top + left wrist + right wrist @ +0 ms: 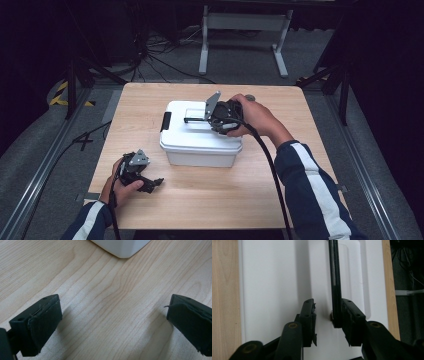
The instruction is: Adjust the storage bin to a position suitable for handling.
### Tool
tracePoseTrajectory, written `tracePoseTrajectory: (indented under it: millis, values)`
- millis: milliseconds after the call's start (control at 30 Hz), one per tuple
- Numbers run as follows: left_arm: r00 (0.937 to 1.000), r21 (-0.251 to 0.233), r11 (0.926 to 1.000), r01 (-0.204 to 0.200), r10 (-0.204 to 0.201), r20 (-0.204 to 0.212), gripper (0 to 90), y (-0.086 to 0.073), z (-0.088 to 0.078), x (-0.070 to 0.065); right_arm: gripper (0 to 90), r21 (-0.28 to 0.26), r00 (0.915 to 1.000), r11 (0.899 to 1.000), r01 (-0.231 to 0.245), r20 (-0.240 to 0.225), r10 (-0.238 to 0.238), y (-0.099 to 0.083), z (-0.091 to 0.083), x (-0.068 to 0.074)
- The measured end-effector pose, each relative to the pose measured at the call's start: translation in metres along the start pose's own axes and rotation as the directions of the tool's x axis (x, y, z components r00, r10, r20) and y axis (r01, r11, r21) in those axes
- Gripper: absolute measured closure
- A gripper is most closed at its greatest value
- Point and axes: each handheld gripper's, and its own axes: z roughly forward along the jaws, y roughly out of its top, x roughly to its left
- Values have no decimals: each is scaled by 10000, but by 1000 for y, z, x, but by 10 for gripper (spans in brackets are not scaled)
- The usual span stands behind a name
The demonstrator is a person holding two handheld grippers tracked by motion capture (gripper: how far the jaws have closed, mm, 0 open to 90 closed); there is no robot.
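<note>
Straddling the raised black handle (335,282) with jaws apart, one pad touching it, right gripper (328,322) sits over the white lidded box (200,135) mid-table (210,200), while left gripper (112,322) rests wide open nearby.

One white box (200,142) sits on one wooden table (210,200), with one lid (186,131) on top. The lid carries one black handle (196,119), and one black latch (165,121) shows at its end. Two grippers are in play: left gripper (156,183), right gripper (189,119). Two hands, two striped sleeves
</note>
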Motion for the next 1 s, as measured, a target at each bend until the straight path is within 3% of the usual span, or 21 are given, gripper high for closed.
tracePoseTrajectory:
  millis: [167, 367, 633, 733, 1000]
  values:
    - [10000, 3, 10000, 3, -3, 2, 4, 0, 0, 0, 707, 407, 9995, 9986, 329, 18, -330, 4, 1, -3]
    - [10000, 3, 10000, -2, 2, 5, 4, 0, 0, 0, 708, 143, 9992, 9991, 407, -5, -407, 12, -3, -1]
    - [10000, 2, 10000, -2, 2, 5, 4, 0, 0, 0, 842, 90, 9971, 9976, 689, 331, -691, 16, -2, -2]
    - [10000, 2, 10000, -4, 4, 12, 4, 0, 0, 0, 843, 21, 9978, 9980, 638, 151, -638, 15, -2, -4]
    - [10000, 7, 10000, -16, 16, 11, 4, 0, 0, 0, 849, -171, 9972, 9976, 671, 354, -664, 17, -5, -4]
